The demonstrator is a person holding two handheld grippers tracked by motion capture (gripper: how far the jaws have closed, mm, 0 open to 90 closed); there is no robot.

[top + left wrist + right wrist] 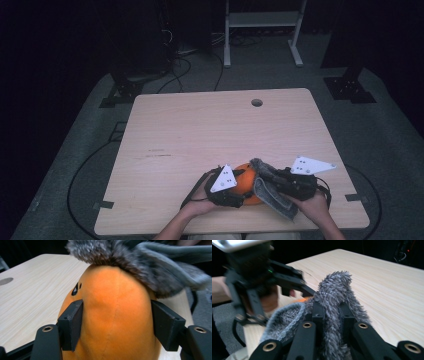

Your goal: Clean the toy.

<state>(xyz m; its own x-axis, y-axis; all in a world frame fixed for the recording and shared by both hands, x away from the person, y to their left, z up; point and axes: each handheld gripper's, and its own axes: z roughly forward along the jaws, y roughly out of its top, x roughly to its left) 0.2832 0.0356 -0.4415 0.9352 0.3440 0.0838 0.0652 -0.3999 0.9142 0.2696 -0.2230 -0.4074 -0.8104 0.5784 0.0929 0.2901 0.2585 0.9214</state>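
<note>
Working at the near edge of the tabletop, we pinch the orange plush toy between the jaws of our left hand-held gripper, bracing its soft body so it cannot roll while it gets dressed. Our right hand-held gripper is clamped tight on the grey fuzzy sock, holding the fabric over the toy's top, seemingly to pull it on. Both forearms come in low from the near edge, converging, the grippers almost touching.

surface: light wood, under the fingers
hole: far edge, well beyond the fingers
white rack: on floor, farther off
</note>
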